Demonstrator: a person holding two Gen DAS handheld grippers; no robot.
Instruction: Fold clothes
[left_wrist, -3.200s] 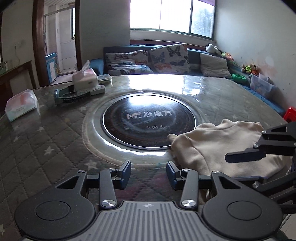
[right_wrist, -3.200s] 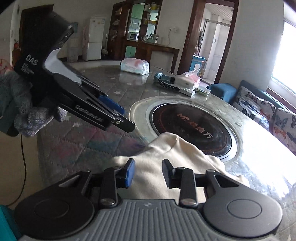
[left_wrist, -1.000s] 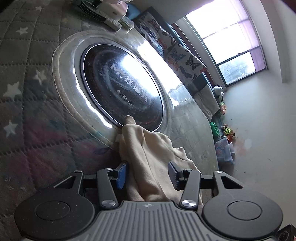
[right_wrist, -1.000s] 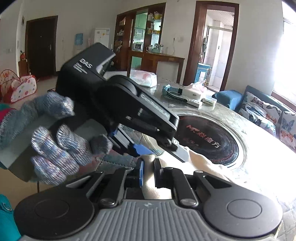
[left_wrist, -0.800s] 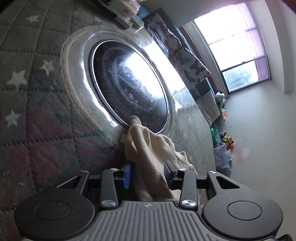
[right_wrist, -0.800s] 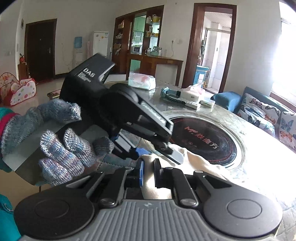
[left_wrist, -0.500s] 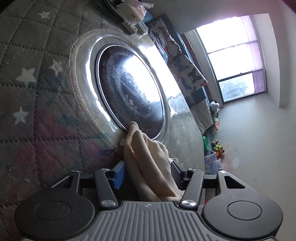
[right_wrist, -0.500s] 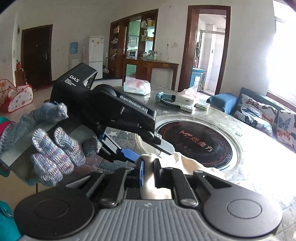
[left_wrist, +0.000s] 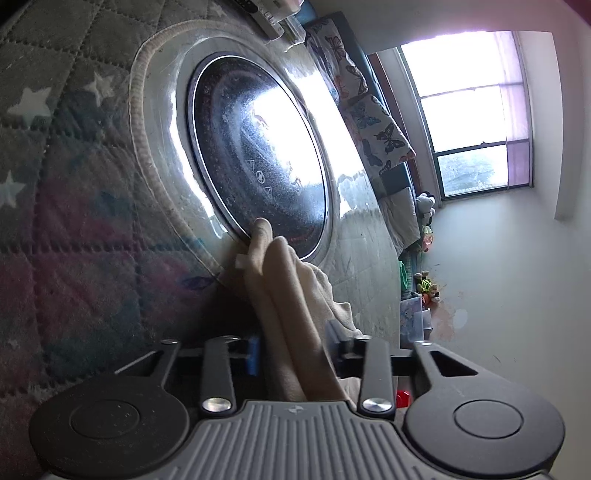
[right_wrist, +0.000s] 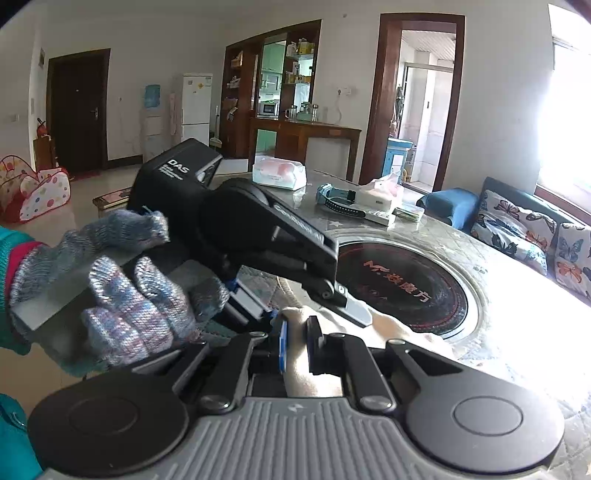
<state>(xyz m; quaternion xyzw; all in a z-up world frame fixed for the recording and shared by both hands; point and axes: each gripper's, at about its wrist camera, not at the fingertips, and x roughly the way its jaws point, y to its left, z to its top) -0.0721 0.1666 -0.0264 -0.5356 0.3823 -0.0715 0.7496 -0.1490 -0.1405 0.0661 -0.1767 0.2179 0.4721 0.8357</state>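
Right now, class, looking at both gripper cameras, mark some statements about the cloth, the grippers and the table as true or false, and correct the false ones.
1. The right gripper has its fingers closed on the cream garment. True.
2. The left gripper is wide open with nothing between its fingers. False: folds of the garment lie between them, though whether they clamp it is unclear.
3. A dark round glass disc sits in the middle of the table. True.
4. The hand holding the left gripper is bare. False: it wears a knitted glove.
5. The garment lies flat and neatly folded. False: it is bunched and gathered up.
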